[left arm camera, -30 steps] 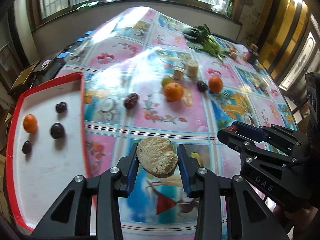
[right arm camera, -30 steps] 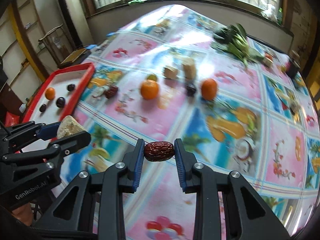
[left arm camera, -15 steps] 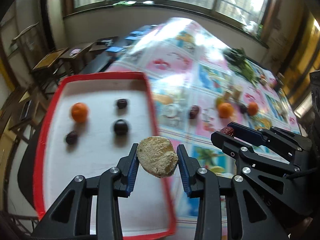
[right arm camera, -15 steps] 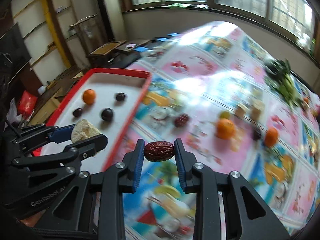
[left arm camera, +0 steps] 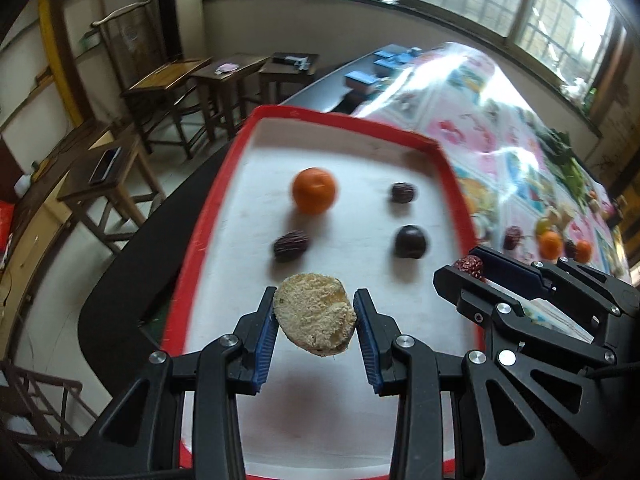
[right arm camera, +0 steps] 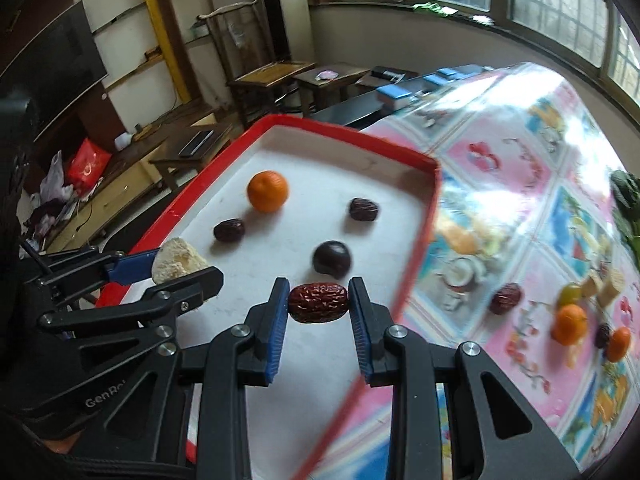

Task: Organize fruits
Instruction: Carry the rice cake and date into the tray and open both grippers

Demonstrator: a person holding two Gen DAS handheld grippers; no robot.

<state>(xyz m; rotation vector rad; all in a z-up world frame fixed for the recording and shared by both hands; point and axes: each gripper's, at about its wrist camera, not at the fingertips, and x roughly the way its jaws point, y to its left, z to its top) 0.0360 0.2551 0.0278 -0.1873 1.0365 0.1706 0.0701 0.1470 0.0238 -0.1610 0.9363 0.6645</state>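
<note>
we note the left gripper [left arm camera: 315, 322] clamped on a pale, crumbly tan slice [left arm camera: 314, 314], its blue pads pressed to either side; we cannot tell what fruit it is. it hangs above the near half of the red-rimmed white tray [left arm camera: 224, 168]. from the right wrist view the same slice [right arm camera: 176, 262] shows at the tray's left edge.

the right gripper [right arm camera: 319, 304] is closed on a wrinkled red jujube [right arm camera: 319, 303], held lengthwise between the blue pads, over the tray's [right arm camera: 434, 184] near right part. in the left wrist view this jujube [left arm camera: 470, 267] peeks out between the right tool's fingers, close to the tray's right rim.

on the tray floor we count four pieces, all apart from one another: an orange [left arm camera: 314, 195] toward the far left, a dark jujube [left arm camera: 403, 192] far right, another dark jujube [left arm camera: 291, 245] nearer left, and a round dark plum-like fruit [left arm camera: 411, 242] nearer right. motion blur softens their edges.

on the patterned tablecloth [right arm camera: 520, 168] to the right of the tray lie a red jujube [right arm camera: 506, 298], a green fruit [right arm camera: 569, 294], two pale cut blocks [right arm camera: 604, 286], two oranges [right arm camera: 569, 324] and a dark fruit [right arm camera: 602, 335] between them. leafy greens [right arm camera: 628, 200] sit farther right.
</note>
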